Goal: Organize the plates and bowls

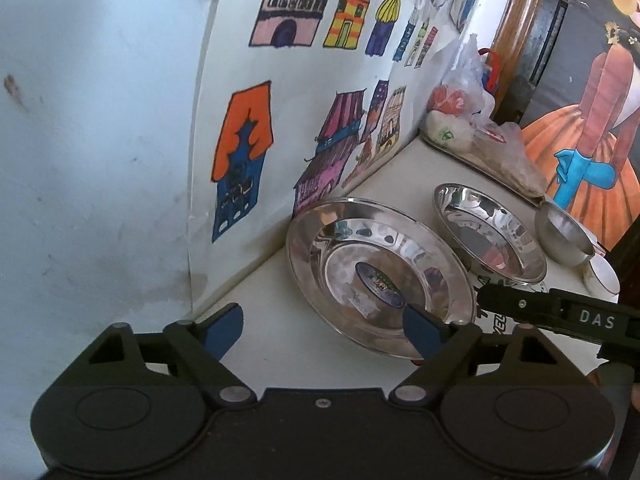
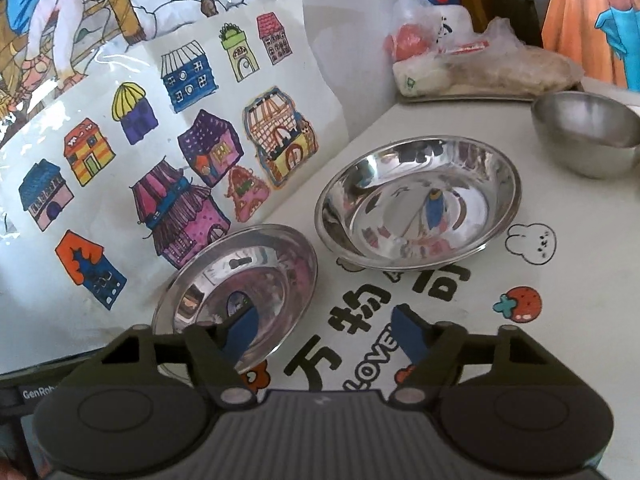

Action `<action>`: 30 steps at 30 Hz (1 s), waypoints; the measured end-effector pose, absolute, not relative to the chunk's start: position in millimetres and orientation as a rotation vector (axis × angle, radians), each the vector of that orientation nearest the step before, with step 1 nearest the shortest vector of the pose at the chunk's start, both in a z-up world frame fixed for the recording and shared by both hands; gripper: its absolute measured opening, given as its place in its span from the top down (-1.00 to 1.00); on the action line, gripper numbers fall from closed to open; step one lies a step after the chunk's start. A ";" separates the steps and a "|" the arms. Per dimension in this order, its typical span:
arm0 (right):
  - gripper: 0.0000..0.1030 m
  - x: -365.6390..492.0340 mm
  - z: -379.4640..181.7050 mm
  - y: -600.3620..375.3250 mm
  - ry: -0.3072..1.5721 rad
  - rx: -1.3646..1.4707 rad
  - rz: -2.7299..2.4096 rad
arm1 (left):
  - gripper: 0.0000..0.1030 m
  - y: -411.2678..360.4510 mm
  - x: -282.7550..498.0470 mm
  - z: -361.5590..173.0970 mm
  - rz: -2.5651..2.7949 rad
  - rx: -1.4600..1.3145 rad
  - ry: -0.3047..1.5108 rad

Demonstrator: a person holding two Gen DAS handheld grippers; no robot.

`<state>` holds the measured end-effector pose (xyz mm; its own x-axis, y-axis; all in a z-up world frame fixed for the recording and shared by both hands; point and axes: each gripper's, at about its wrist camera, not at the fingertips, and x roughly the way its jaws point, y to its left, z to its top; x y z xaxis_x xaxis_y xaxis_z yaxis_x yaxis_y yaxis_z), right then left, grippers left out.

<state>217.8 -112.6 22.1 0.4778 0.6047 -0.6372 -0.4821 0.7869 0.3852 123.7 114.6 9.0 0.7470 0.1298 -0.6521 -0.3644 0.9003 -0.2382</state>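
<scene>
A: Well, where do the dishes sit?

B: On the table [image 2: 560,360], near the wall of house drawings [image 2: 160,160]. The plate [image 1: 376,268] is nearest that wall, the deep dish [image 2: 416,204] is just beside it, and a small bowl [image 2: 588,136] stands farther off toward the bagged food [image 2: 480,60]. In the left view a white bowl [image 1: 602,276] peeks in beside the small one.

A: And the fingers?

B: Both pairs stand apart, gripping nothing. The left gripper [image 1: 324,328] hangs low over the plate's near side, one blue pad in front of its rim, the other over bare table; whether that pad touches the steel cannot be told. The right gripper [image 2: 326,334] has one pad before the plate's near edge and the other over the printed cloth.

A: How would the plate handle?

B: It looks like thin polished steel: probably light, stiff, hard to break, but slippery. The sloped, glossy face offers nothing to pinch. The best hold is likely the flat rim, one pad under and one over.

A: Risks?

B: It may skate along the table when nudged, or pivot out of a shallow pinch. The deep dish, with its taller wall, should give a surer bite.
</scene>
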 end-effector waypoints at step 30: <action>0.76 219.6 7.5 -108.7 0.889 0.320 0.675 | 0.64 124.5 131.2 -2.3 0.286 -0.550 0.661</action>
